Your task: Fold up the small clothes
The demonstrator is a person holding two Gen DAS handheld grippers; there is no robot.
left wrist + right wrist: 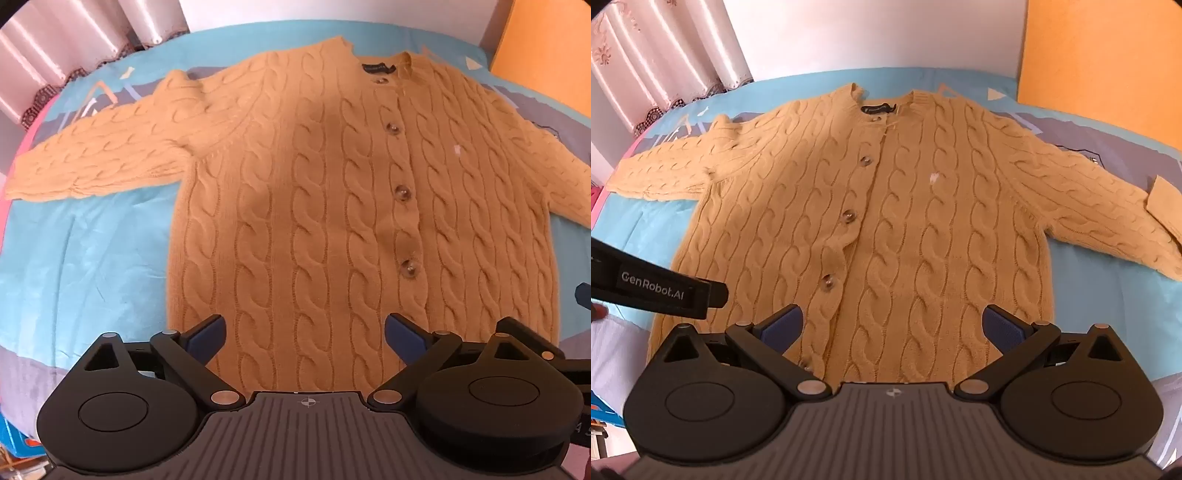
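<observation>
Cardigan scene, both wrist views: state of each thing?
Cardigan: flat on the bed, front up, buttoned, unfolded.
Sleeves: spread out sideways.
Right cuff: turned back.
Left gripper: open, above the hem, holding nothing.
Right gripper: open, above the hem, holding nothing.
Bedsheet: lightly wrinkled.

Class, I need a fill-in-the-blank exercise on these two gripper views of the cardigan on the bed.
1. The cardigan lies ____ on the bedsheet, sleeves spread.
2. Its front is closed with ____.
3. Both the left gripper and right gripper are ____.

Missing words: flat; buttons; open
</observation>
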